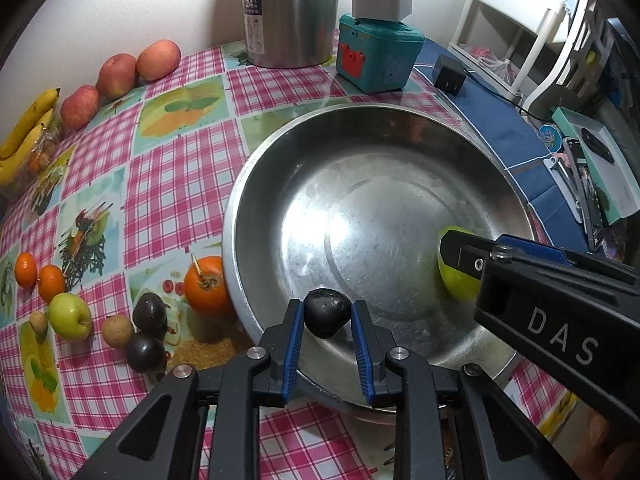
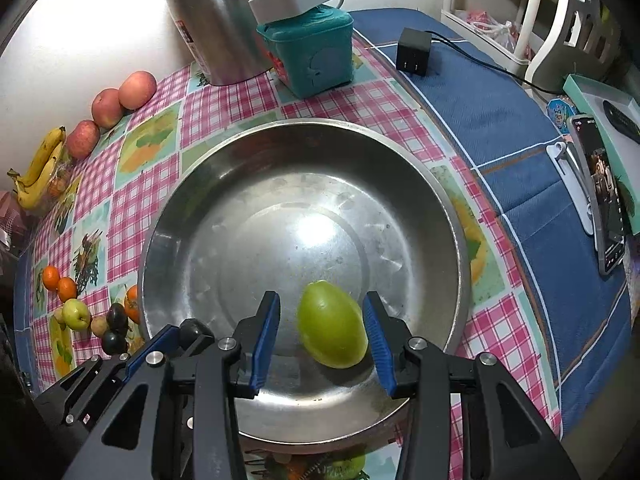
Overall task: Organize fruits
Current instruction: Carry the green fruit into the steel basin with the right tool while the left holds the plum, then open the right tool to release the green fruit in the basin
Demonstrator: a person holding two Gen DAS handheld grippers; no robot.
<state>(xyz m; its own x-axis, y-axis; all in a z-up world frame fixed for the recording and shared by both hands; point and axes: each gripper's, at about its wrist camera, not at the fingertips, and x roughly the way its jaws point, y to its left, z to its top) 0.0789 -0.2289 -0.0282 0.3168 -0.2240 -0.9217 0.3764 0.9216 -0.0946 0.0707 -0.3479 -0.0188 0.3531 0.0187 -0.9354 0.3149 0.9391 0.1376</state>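
A large steel basin [image 1: 256, 168] [image 2: 160, 216] sits mid-table. My left gripper [image 1: 326, 318] is shut on a dark round fruit [image 1: 327, 318] and holds it over the basin's near rim; that fruit also shows in the right wrist view [image 2: 194, 330]. My right gripper [image 2: 322, 322] is open inside the basin, its fingers on either side of a green fruit [image 2: 332, 326] that lies on the basin floor. The green fruit shows partly behind the right gripper in the left wrist view [image 1: 456, 280].
Left of the basin lie a persimmon [image 1: 206, 286], two dark fruits [image 1: 150, 314], a green apple [image 1: 70, 316], small oranges [image 1: 50, 282], red apples [image 1: 118, 74] and bananas [image 1: 26, 132]. A steel kettle [image 1: 288, 12], a teal box [image 1: 376, 54], a charger [image 2: 414, 56] and a phone [image 2: 604, 196] stand behind and right.
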